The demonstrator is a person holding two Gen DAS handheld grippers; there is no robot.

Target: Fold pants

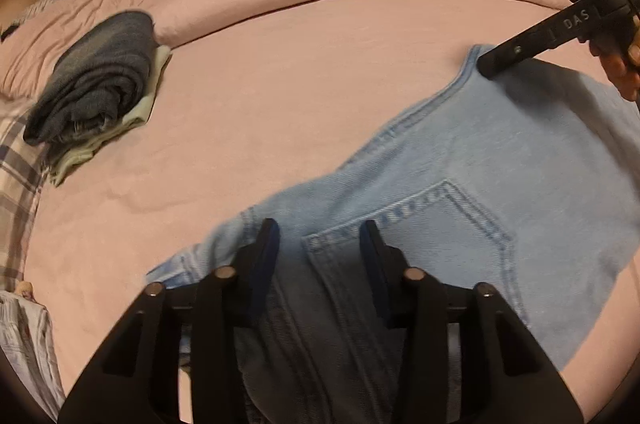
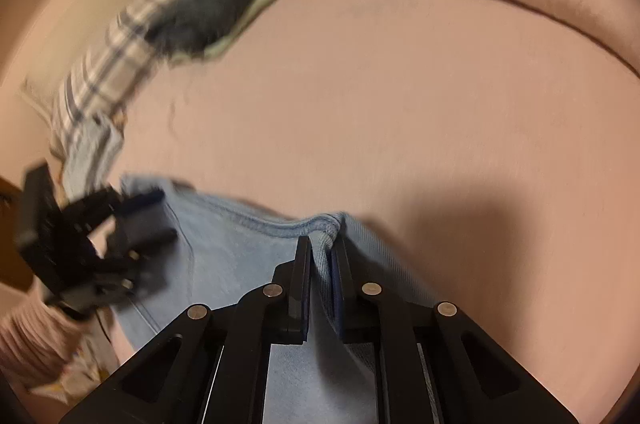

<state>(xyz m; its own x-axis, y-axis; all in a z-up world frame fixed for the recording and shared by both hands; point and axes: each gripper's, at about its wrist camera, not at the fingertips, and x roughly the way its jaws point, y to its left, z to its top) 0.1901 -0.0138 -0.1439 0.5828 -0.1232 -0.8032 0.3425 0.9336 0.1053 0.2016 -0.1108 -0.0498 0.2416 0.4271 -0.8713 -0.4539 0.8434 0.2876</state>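
Right gripper (image 2: pixel 321 256) pinches jeans (image 1: pixel 460 184) seam; left gripper (image 1: pixel 319 236) blurred.

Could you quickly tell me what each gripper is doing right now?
Left gripper: open, jaws apart over the jeans near the back pocket.
Right gripper: shut on the jeans' seam edge.

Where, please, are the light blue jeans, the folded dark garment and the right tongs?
light blue jeans (image 1: pixel 460 160): left wrist view, seat panel.
folded dark garment (image 1: pixel 96 80): left wrist view, top fold.
right tongs (image 2: pixel 321 248): right wrist view, between fingertips.
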